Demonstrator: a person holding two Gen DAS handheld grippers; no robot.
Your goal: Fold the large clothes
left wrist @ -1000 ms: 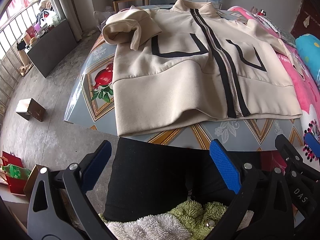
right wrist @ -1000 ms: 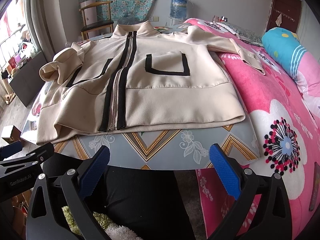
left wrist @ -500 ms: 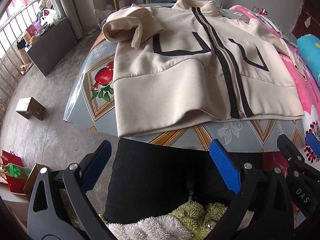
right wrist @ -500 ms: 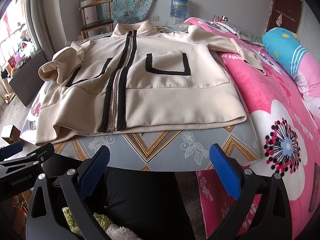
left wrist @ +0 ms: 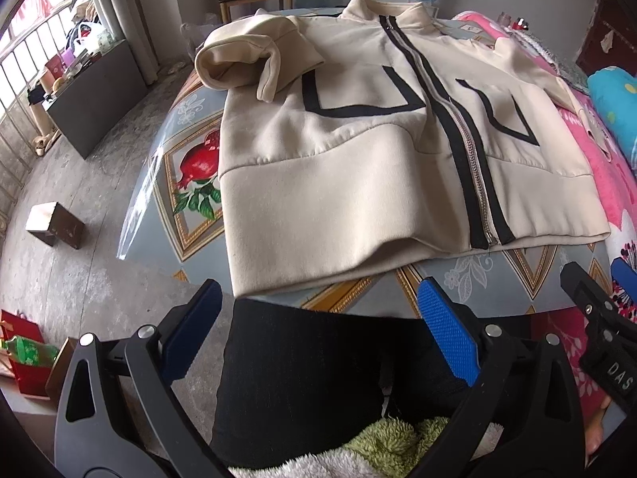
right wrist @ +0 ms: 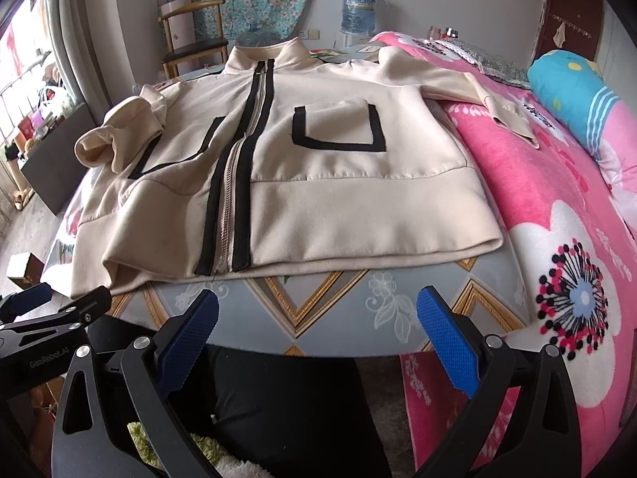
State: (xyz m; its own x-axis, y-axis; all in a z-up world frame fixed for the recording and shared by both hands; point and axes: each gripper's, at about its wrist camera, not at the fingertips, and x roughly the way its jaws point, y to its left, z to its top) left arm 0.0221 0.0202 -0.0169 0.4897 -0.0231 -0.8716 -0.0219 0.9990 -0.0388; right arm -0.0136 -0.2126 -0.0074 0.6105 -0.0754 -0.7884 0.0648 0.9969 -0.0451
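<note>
Early in the fold, by the look of it: jacket [right wrist: 318, 183] spread flat, front up, zip closed, on the patterned desk [right wrist: 350, 302], hem toward the near edge. One sleeve [left wrist: 247, 59] already bunched back onto the chest on the jacket's window side; other sleeve [right wrist: 477, 95] stretched out from the jacket onto the pink blanket [right wrist: 557, 215]. Body not yet folded.

Left tongs [left wrist: 318, 318] wide open, gripping nothing, hovering short of the jacket's hem near its window-side corner, apart from the cloth. Right tongs [right wrist: 316, 326] likewise spread and empty, short of the hem below the zip [right wrist: 235, 183], not touching.

Likely next: reaching in to pinch cloth, probably the outstretched sleeve for the right tongs, to bring it across the chest, or both hem corners for a fold toward the collar [right wrist: 266, 49]. Calls for closing on the fabric only, lifting clear of the desk, and keeping the thick fleece-like layers from slipping or dragging the whole jacket. Bunched sleeve may want flattening first, or the fold ends lumpy.

Writing: "GenRobot.AI" on the left tongs' arm as seen at the left edge of the right wrist view; "DAS" on the right tongs' arm at the right edge of the left wrist view. Water bottle [right wrist: 360, 8] beyond the jacket's collar carries a label, too small to read. No brand legible on the jacket.
</note>
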